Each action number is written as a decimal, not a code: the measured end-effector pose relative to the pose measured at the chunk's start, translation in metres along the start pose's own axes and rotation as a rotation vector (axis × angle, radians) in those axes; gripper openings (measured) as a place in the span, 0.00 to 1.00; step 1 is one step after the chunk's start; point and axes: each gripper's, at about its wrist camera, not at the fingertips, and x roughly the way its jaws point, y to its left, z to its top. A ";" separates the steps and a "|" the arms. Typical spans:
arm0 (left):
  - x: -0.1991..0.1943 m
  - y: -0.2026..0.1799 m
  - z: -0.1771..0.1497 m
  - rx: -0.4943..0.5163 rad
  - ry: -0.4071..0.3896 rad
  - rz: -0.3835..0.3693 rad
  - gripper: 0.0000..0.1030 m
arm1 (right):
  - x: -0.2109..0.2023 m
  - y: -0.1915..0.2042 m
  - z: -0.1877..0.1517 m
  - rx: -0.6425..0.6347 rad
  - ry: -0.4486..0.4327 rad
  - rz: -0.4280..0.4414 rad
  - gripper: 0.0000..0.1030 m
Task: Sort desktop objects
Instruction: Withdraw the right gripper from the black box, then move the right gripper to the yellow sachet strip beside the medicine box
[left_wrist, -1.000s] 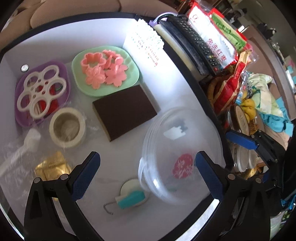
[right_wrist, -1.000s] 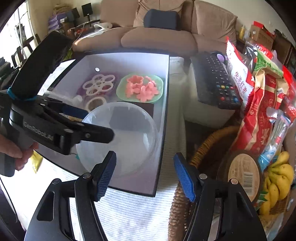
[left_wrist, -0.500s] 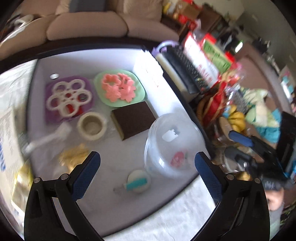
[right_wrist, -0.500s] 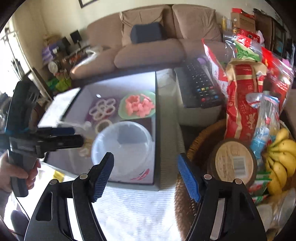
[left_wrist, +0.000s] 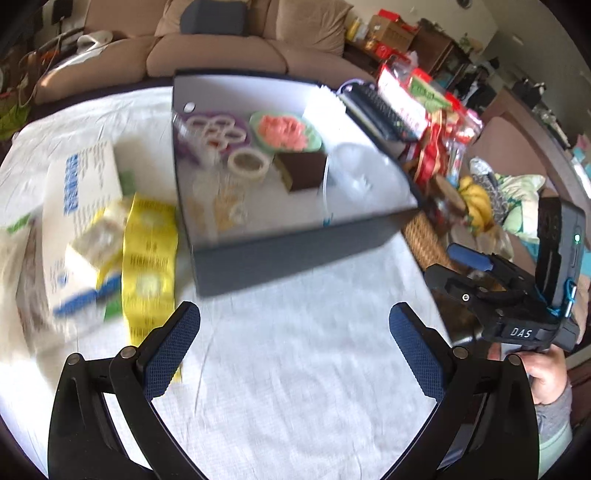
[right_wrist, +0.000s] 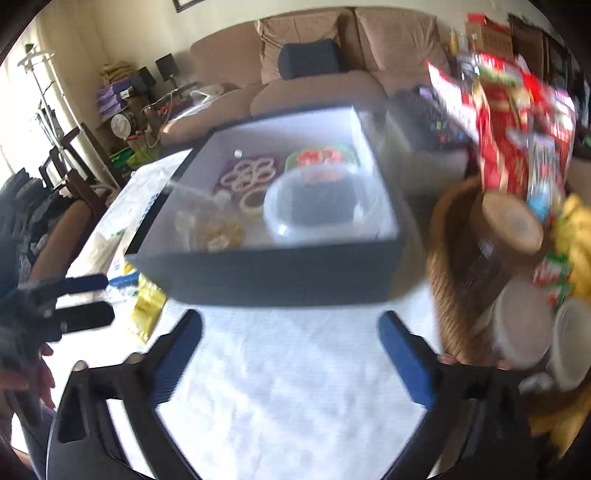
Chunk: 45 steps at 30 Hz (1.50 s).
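Observation:
A dark box (left_wrist: 295, 254) (right_wrist: 280, 273) with a white inside stands on the white tablecloth. In it lie a clear plastic bowl (right_wrist: 317, 206) (left_wrist: 354, 173), a green plate of pink flower cutters (left_wrist: 284, 131), a purple tray with a white ring mould (left_wrist: 214, 129), a tape roll (left_wrist: 248, 164) and a brown sponge (left_wrist: 304, 170). My left gripper (left_wrist: 293, 350) hangs open over bare cloth in front of the box, nothing between its fingers. My right gripper (right_wrist: 290, 354) is opening wide, also empty, in front of the box; it shows in the left wrist view (left_wrist: 461, 266) at the right.
Left of the box lie a white and blue carton (left_wrist: 77, 221) and a yellow packet (left_wrist: 147, 258). A wicker basket (right_wrist: 454, 277) with bananas, snack bags and lidded cups stands at the right. A remote (left_wrist: 376, 110) rests behind the box. A sofa (left_wrist: 221, 48) is beyond.
Both grippers have drawn back out of the box to the cloth in front of it. The clear bowl stays in the box. The right jaws have spread wider.

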 end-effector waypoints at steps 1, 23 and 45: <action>-0.001 -0.001 -0.007 -0.002 0.000 0.011 1.00 | 0.001 0.005 -0.006 0.001 0.009 -0.007 1.00; -0.075 0.035 -0.121 -0.091 -0.096 0.062 1.00 | -0.029 0.094 -0.074 -0.078 0.000 -0.022 1.00; -0.117 0.305 -0.119 -0.486 -0.319 0.159 1.00 | 0.092 0.219 -0.081 0.025 0.060 0.288 1.00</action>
